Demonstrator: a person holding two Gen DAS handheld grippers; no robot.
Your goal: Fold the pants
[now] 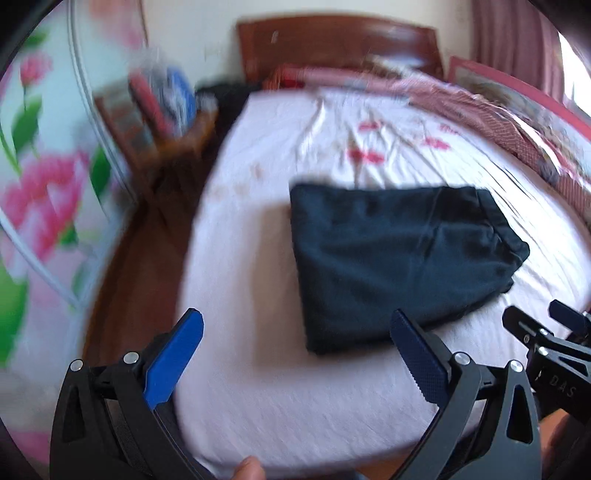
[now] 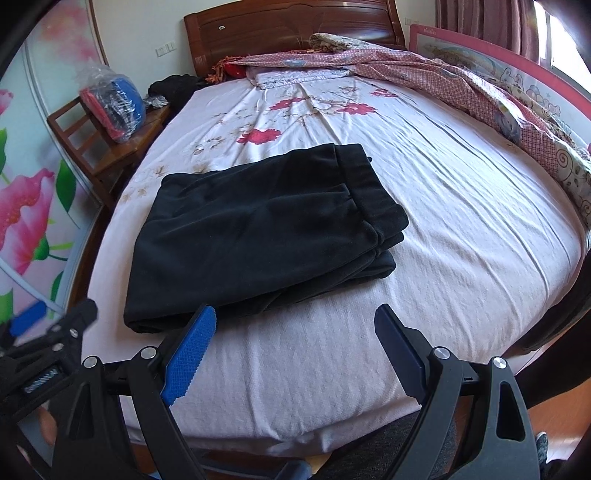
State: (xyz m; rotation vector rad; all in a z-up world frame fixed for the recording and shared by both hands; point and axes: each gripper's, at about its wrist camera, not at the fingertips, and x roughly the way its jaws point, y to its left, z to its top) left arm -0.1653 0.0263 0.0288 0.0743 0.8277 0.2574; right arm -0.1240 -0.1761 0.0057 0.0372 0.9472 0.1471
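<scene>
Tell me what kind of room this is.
A bedroom in a home, most likely. A bed with a flowered sheet and a wooden headboard fills the view, a rumpled quilt lies along its far side, and folded dark pants rest on it.

1. You face a bed (image 2: 461, 229) under a pale sheet printed with red flowers.
2. A dark wooden headboard (image 2: 288, 33) stands against a cream wall (image 2: 147, 26).
3. A wooden chair (image 2: 96, 147) beside the bed carries a plastic-wrapped bundle (image 2: 114, 103).
4. Pink curtains (image 2: 487, 26) hang at your right, daylight beside them.
5. A floral panel (image 2: 29, 206) fills your left.
</scene>
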